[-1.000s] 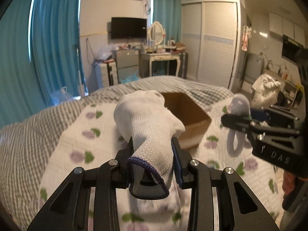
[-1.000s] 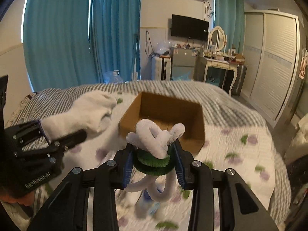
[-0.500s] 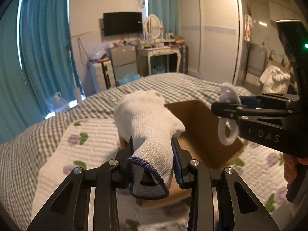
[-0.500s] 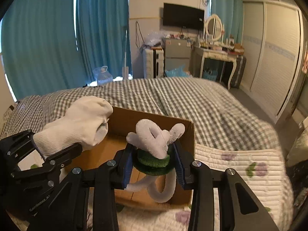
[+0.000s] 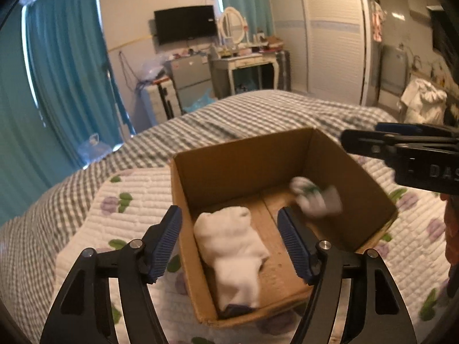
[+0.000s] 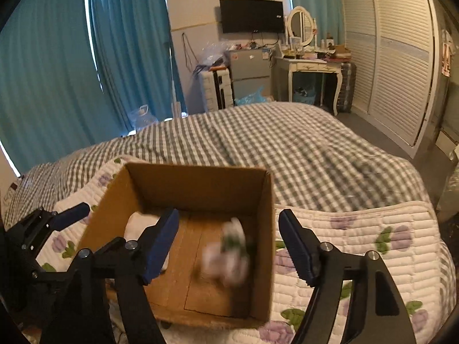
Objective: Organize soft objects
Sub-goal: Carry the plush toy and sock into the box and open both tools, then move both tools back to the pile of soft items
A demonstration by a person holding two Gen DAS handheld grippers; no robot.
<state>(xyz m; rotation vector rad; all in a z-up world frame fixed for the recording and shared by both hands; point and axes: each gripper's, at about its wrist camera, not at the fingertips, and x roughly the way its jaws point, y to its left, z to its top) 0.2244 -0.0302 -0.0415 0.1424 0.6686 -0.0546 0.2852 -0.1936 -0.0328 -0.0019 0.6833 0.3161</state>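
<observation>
Both grippers are positioned above the open cardboard box point(image 5: 241, 154) on the bed point(image 6: 287, 143), with the left gripper point(image 5: 229, 240) and the right gripper point(image 6: 229, 243) each spread wide and empty, a posture consistent with release over the container. The white sock point(image 5: 232, 243) lies on the box floor at the near left. The white-and-green plush item point(image 6: 229, 252) sits at the right of the floor (blurred, so possibly not yet settled), grouping both soft objects in one box.
</observation>
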